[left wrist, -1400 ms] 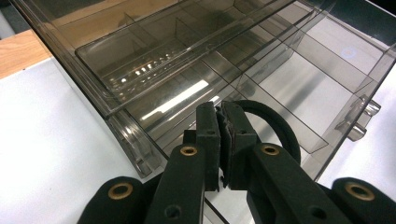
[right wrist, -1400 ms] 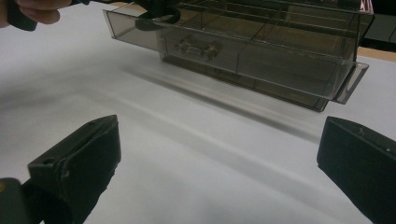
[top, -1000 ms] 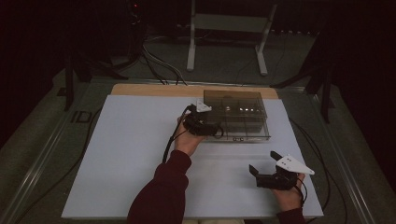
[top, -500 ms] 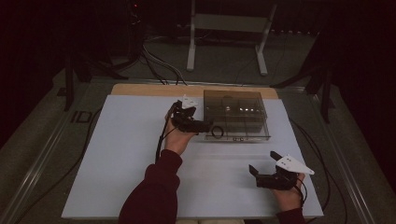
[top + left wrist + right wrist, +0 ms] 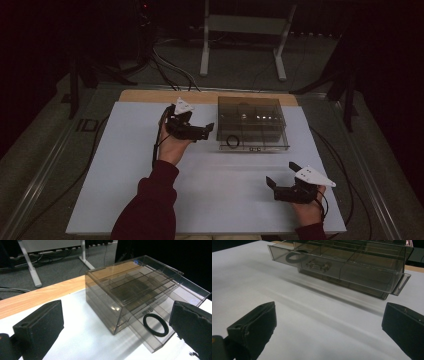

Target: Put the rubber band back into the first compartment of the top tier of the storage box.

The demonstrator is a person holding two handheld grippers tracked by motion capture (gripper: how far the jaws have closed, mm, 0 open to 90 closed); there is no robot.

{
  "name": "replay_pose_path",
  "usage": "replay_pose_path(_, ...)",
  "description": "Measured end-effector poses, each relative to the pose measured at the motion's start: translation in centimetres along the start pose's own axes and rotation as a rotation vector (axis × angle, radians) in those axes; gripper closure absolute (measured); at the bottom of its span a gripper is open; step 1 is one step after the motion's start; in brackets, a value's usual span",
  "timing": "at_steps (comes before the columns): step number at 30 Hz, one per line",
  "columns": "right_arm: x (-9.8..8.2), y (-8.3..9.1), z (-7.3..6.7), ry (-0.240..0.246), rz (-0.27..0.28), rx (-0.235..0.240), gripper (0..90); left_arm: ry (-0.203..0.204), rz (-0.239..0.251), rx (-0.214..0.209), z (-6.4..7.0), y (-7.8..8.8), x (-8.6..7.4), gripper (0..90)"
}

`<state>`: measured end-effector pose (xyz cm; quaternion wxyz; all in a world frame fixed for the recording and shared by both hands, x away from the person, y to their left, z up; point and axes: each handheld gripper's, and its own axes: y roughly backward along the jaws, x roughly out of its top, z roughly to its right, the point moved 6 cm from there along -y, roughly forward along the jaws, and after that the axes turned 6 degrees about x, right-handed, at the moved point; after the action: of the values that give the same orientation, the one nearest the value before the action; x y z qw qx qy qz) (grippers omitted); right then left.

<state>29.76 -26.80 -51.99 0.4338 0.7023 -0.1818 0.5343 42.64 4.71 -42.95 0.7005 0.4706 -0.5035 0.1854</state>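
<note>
Smoky clear plastic box point(image 5: 251, 122) sits at table's point(image 5: 125, 165) far middle, bottom drawer point(image 5: 337, 267) pulled out w/ black ring point(image 5: 155, 324) inside. Your left gripper point(image 5: 202, 131) hangs just beside box, jaws wide, empty. Right gripper point(image 5: 280, 182) near front edge, wide, empty.

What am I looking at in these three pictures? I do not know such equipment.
A person sits at a table covered in white and holds a hand tool in each hand. Each tool has two black jaws that can pinch things. One picture looks down from above; the other two come from small cameras on the tools. The left gripper is beside a clear plastic box; its bottom drawer is pulled out, with a black ring inside. The right gripper hangs near the front edge. Both are open and hold nothing.
</note>
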Motion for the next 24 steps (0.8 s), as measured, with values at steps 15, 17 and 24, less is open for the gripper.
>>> replay_pose_path(15, 0.0, -0.1, 0.0, 0.002, -0.001, 0.000, 0.0, 0.004, 0.020, 0.052, -3.5, 4.0, -1.6, 0.5)
replay_pose_path(17, 0.0, -0.1, 0.0, 0.002, -0.001, 0.000, 0.0, 0.014, 0.030, 0.058, -4.0, 4.6, -1.8, 0.5)
replay_pose_path(24, 0.0, -0.1, -0.1, 0.002, 0.000, -0.001, 0.0, 0.034, 0.048, 0.080, -5.6, 6.6, -2.7, 0.5)
